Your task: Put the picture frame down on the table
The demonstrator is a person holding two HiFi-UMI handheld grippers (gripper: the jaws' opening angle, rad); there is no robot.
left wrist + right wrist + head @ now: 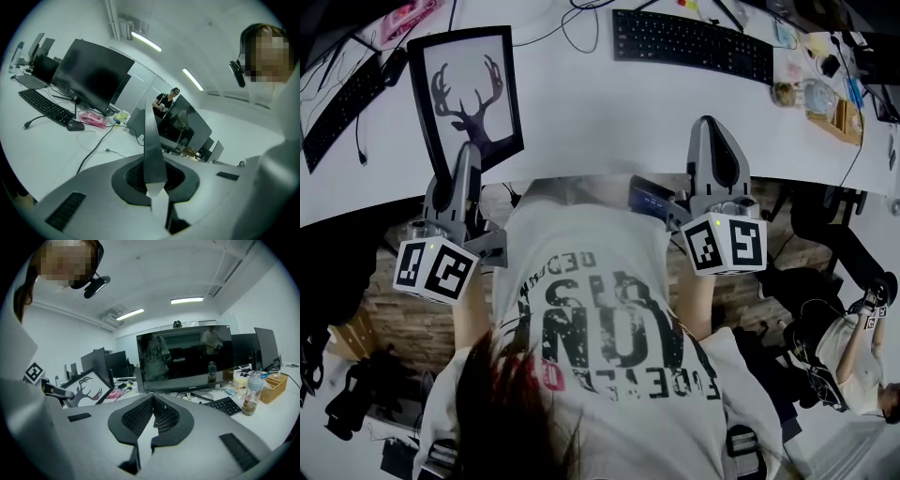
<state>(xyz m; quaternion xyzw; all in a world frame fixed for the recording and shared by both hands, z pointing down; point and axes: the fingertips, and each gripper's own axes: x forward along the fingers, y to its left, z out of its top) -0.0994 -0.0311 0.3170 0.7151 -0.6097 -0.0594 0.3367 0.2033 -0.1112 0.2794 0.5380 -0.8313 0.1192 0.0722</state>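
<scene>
Closest to us, our printed shirt (600, 319) is filling the lower part of the head view. Just ahead of it, our left gripper (471, 155) is clamping the lower edge of the picture frame (467, 98). In the left gripper view the jaws are pressing on it, and the frame is showing edge-on, rising like a thin blade from between them. The frame is standing in portrait, its long axis running away from us over the white surface (609, 112). Its top edge is leaning slightly left and the deer silhouette is facing us. We cannot tell whether it is touching the surface. Our right gripper (710, 127) is hovering by the surface's near edge, well apart from the frame, jaws closed together on nothing. A keyboard (694, 42) is lying beyond it.
</scene>
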